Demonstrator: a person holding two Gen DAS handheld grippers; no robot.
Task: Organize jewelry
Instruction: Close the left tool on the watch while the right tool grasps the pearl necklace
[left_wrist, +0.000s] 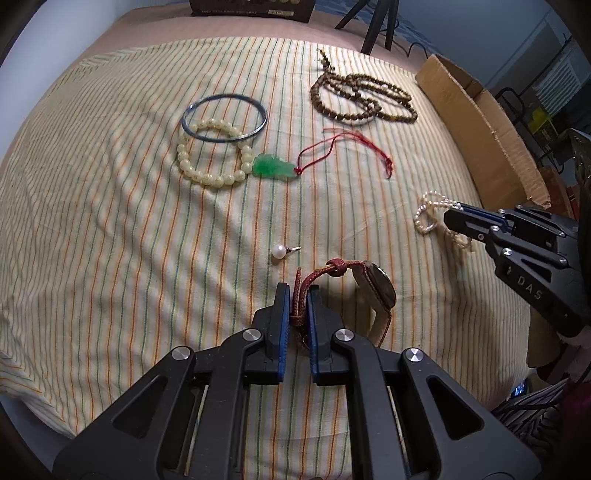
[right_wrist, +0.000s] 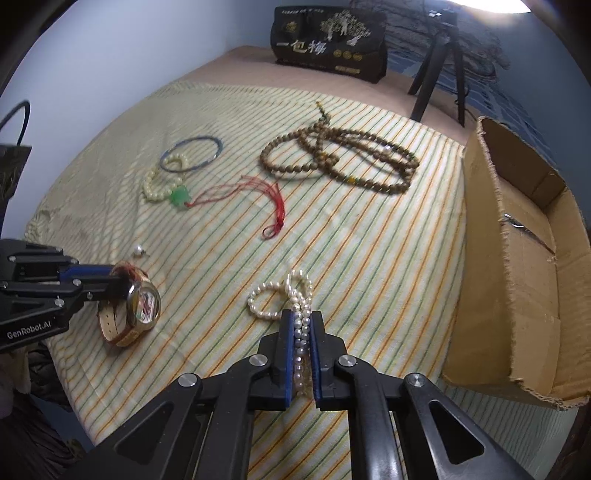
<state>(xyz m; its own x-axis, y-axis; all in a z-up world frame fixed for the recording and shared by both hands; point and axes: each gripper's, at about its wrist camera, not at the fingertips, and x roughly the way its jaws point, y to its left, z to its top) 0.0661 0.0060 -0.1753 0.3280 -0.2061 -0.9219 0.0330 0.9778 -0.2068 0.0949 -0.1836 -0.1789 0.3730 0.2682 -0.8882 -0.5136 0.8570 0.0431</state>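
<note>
Two holds: each hand-held gripper is closed on one piece, so both hands are loaded at once
Watch: watch (left_wrist: 373, 291) hangs by its red strap from the left hand-held gripper (left_wrist: 295, 299); the pads pinch the strap near its keeper loop; the case sits to the right of the jaws, dial turned toward the right side; the lower strap end touches or nearly touches the cloth; I cannot tell which
Pearls: pearl strand (right_wrist: 291, 302) is clamped between the pads of the right hand-held gripper (right_wrist: 301, 325); its loops spill forward and left of the tips onto the cloth; its long axis runs straight along the fingers
Box: cardboard box (right_wrist: 517, 258) stands open at the right edge of the table; it lies right of the right hand-held gripper and near it; well apart from the left one
Turning relation: if the box is the goal, which is my guess, the right hand is the nearer; the pearls need a swing right and over the torn near wall; the watch must cross the whole table, and behind or after the right arm to avoid a clash
Left behind: pearl stud (left_wrist: 279, 252) just ahead of the watch; jade pendant (left_wrist: 273, 167) on red cord, touching the pale bead bracelet (left_wrist: 210, 155); blue bangle (left_wrist: 223, 117) overlapping that bracelet; brown beads (left_wrist: 362, 101) farthest, near the box
Risk: dangling pearl loops may snag the wall's ragged edge
</note>
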